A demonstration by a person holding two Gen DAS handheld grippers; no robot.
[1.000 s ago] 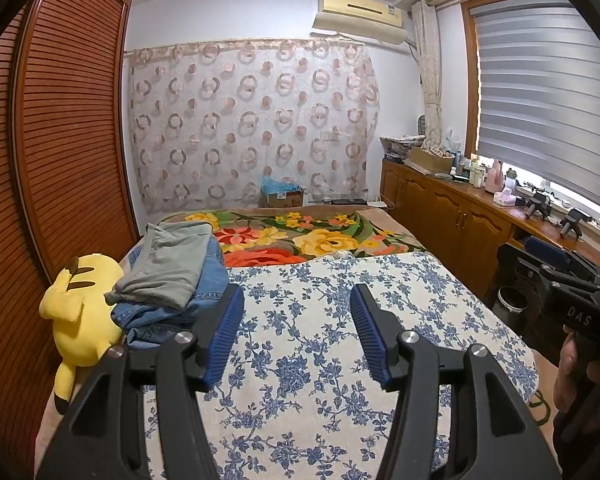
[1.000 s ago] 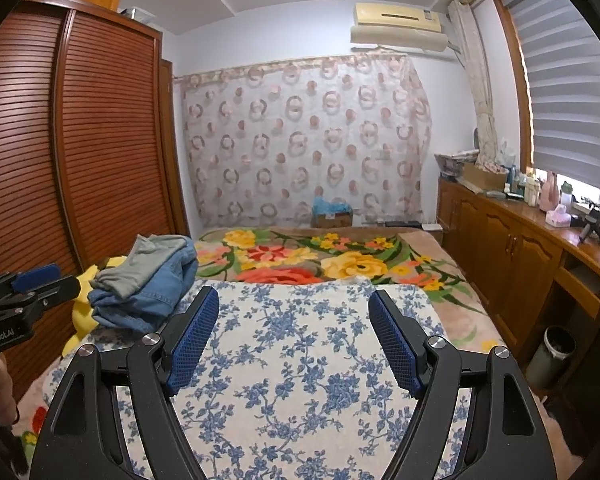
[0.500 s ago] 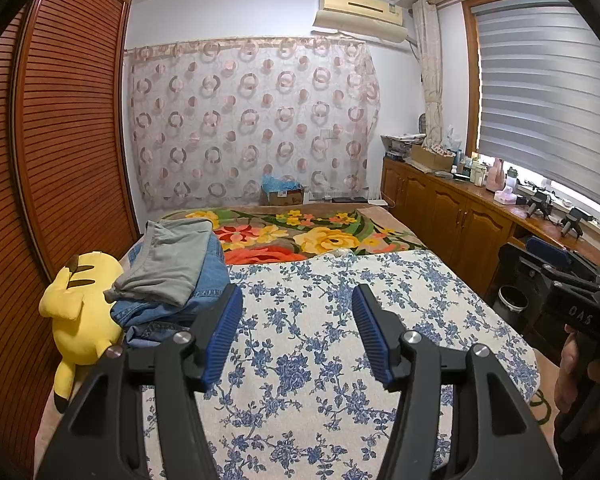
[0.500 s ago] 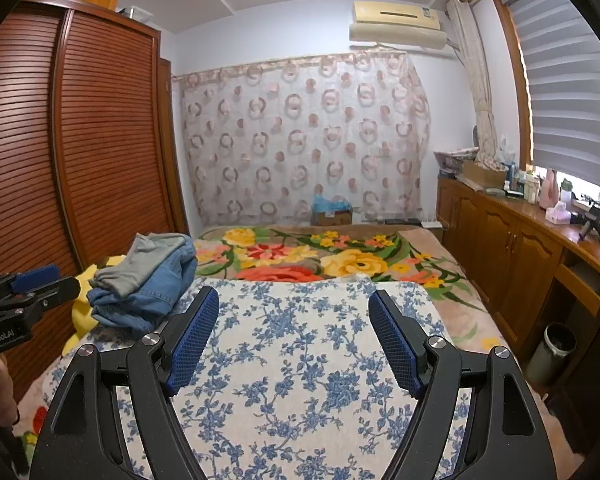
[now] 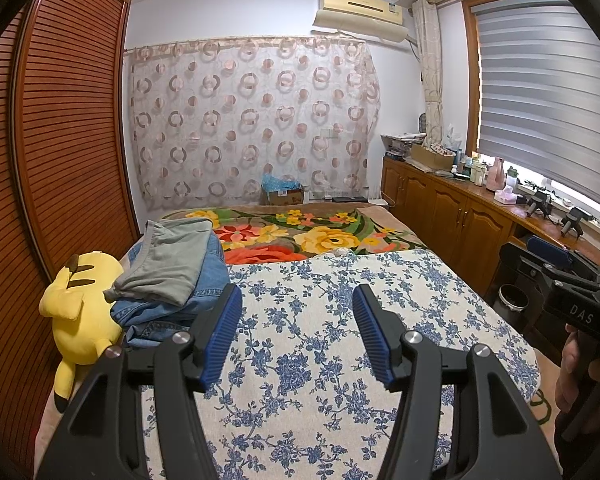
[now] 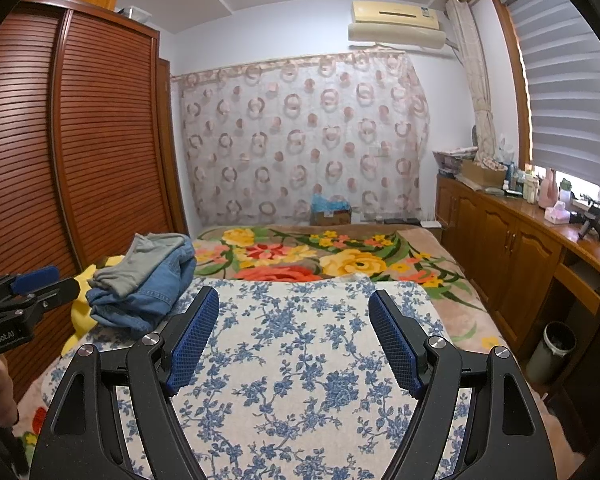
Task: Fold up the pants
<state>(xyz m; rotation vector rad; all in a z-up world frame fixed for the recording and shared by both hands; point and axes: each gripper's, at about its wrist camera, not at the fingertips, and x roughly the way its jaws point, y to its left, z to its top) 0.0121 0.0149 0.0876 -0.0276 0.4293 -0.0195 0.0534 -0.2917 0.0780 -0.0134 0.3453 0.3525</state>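
Almost nothing has changed over the last second: your left gripper (image 5: 296,336) and right gripper (image 6: 294,338) still hover spread apart and empty above the bed (image 5: 320,320), pants (image 5: 168,280) piled untouched at its left edge, so folding hasn't started.

The bed (image 5: 496,332) carries a blue-flowered sheet (image 5: 300,360) on its near part and a bright floral blanket (image 5: 324,236) at the far end. At the left edge lie stacked pants (image 5: 172,280) beside a yellow plush (image 5: 80,320).
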